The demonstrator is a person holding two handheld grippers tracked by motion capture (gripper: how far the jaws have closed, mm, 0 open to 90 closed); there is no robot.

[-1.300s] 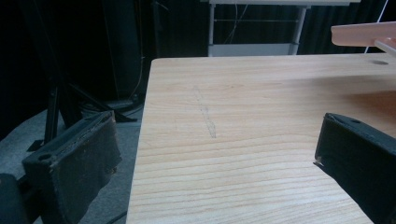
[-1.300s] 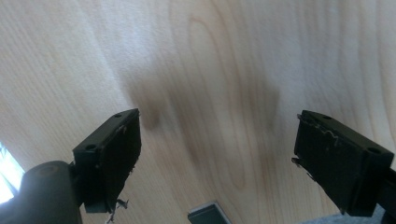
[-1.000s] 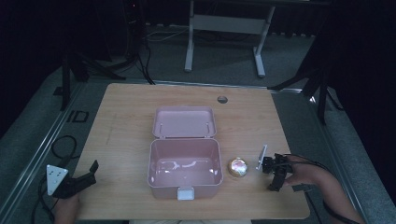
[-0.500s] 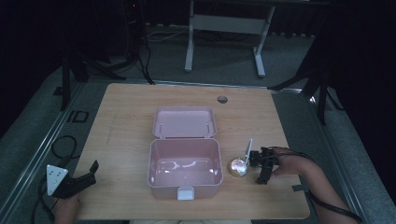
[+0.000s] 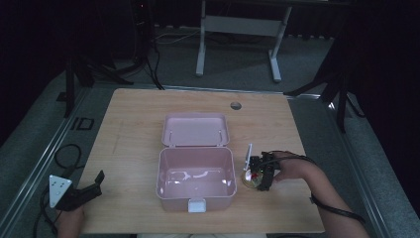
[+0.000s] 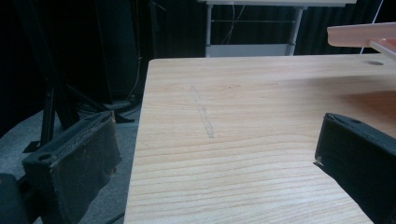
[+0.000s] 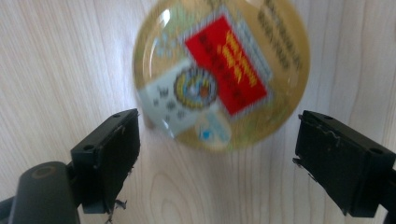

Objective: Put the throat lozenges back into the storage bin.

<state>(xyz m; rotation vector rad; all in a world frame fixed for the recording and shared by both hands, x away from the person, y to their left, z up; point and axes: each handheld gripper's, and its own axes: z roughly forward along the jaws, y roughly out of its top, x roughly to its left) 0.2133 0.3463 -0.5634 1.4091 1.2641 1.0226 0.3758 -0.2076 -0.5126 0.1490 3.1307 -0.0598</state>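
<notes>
Wooden worktop, pink box, one round gold thing

Wood covers the whole worktop [image 5: 138, 129], and it is the biggest thing I see. In the middle sits the pink box [image 5: 195, 178], with its lid [image 5: 195, 130] flipped open and lying flat behind it. I cannot tell what the pale shape at the bottom of the box is.

My left tool [image 5: 81, 194] rests at the near left corner, far from the box. Its jaws are wide apart with nothing between them.

My right tool [image 5: 258, 174] has moved in toward the box since a second ago. Now it sits right over the round gold thing [image 7: 222, 70], just beside the box. Its jaws are spread wide on both sides, not touching it yet.

I think a squeeze comes next, and then maybe a drop into the box.
</notes>
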